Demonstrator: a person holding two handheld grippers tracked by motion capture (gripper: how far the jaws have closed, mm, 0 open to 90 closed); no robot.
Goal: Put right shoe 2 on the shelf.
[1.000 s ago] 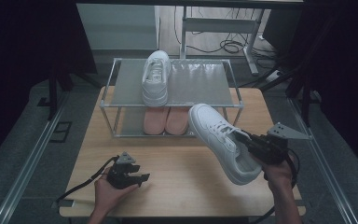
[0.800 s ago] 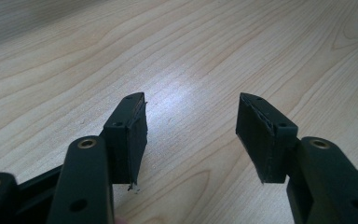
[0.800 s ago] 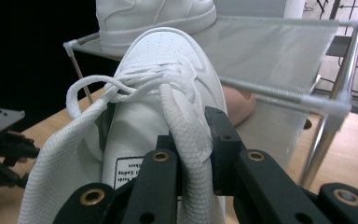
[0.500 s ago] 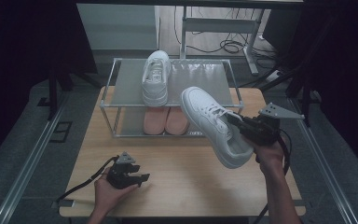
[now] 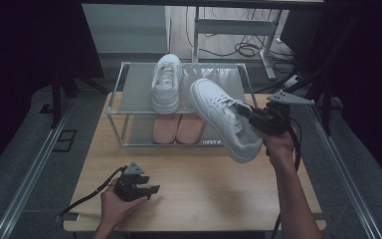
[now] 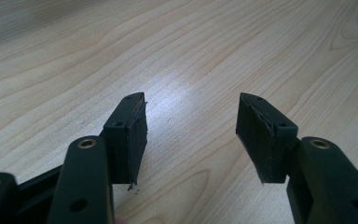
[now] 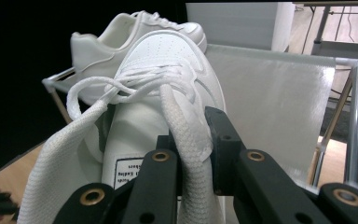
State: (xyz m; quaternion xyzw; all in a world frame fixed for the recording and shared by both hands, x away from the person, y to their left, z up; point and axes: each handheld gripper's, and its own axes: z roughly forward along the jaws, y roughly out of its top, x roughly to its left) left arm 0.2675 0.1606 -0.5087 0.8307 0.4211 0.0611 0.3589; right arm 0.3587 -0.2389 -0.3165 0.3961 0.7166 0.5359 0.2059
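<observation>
On the left of the high view, the left tongs (image 5: 146,189) rest low on the wooden tabletop (image 5: 204,194), held in the person's left hand (image 5: 113,206) near the front edge. In the left gripper view the left tongs (image 6: 191,133) stand apart, with bare wood grain between the two black jaws and nothing touching either one.

Further along, at the back of the tabletop, stands a metal-framed shoe rack (image 5: 129,102). A white sneaker (image 5: 165,82) lies on its top shelf, toe pointing away from the person, and a pair of pink shoes (image 5: 178,128) sits side by side on the shelf below.

To the right, a second white sneaker (image 5: 224,119) hangs tilted in the air in front of the rack's right half, toe raised toward the top shelf and heel lower, clear of the tabletop. The right tongs (image 5: 248,115), in the person's right hand (image 5: 277,142), are clamped on it. The right gripper view shows the right tongs (image 7: 193,149) pinching the tongue and collar of this sneaker (image 7: 168,70), a thick white lace lying between the jaws, with the shelved sneaker (image 7: 121,32) just behind it.
</observation>
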